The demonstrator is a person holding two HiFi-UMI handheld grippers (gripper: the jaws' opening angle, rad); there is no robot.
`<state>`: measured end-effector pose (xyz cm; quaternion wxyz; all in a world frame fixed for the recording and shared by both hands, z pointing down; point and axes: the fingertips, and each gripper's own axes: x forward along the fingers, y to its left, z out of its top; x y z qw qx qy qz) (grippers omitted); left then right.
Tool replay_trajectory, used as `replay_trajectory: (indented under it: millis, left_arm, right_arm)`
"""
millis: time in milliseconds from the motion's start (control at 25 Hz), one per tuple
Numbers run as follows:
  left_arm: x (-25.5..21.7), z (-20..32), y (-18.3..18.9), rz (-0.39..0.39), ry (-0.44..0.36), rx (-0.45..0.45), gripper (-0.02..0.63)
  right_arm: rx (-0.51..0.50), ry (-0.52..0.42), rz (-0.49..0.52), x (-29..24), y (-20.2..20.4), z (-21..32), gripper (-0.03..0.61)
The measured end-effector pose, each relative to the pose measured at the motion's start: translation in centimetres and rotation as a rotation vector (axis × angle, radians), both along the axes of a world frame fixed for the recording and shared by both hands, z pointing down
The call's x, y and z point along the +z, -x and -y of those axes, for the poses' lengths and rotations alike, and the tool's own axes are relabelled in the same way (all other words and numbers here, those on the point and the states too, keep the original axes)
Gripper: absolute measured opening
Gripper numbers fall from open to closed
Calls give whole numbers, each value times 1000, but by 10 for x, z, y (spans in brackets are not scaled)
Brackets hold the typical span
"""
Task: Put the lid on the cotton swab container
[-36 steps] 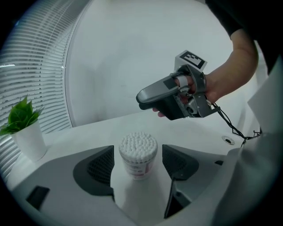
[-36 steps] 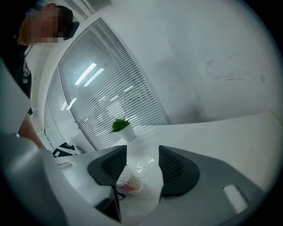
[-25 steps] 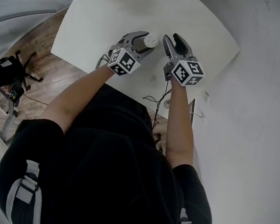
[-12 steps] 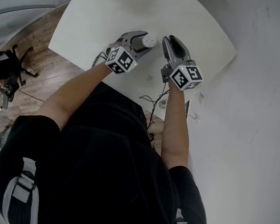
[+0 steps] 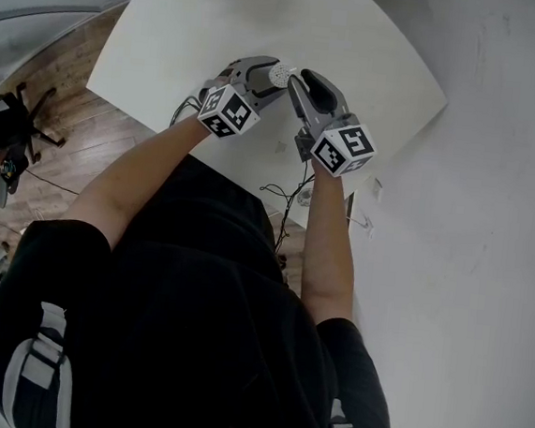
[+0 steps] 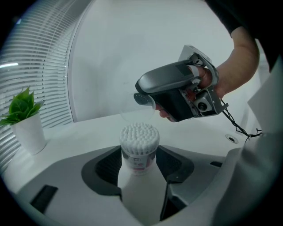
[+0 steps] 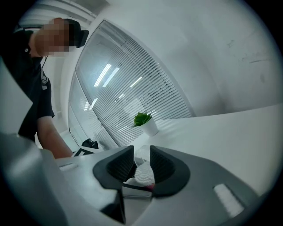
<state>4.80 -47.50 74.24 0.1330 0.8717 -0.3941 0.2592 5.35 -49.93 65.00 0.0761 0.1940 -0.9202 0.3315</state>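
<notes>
Over the white table (image 5: 200, 33), my left gripper (image 6: 140, 164) is clamped on the cotton swab container (image 6: 139, 148), holding it upright so its swab-filled top faces the clear lid (image 6: 137, 110). My right gripper (image 7: 141, 161) pinches that lid, jaws just starting to open. It hovers just above the container's mouth, at 12 o'clock, not yet seated.

White swab container (image 6: 139, 145), clear lid (image 6: 138, 112), green plant (image 6: 22, 106), white table (image 5: 220, 25)

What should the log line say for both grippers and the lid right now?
left gripper: shut on cotton swab container | right gripper: jaws opening, clear lid between them | status: lid near container top, not seated
</notes>
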Motion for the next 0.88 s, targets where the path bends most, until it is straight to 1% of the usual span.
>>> replay_trajectory:
  millis: [120, 560, 880]
  left_arm:
    - [0, 0, 0, -4, -1, -5, 250]
    - [-1, 1, 0, -10, -12, -15, 249]
    - [-1, 1, 0, -14, -15, -19, 249]
  right_arm:
    - [-25, -11, -16, 2, 6, -7, 125]
    - [-36, -7, -56, 12, 12, -15, 126]
    - [-56, -35, -157, 25, 20, -19, 121]
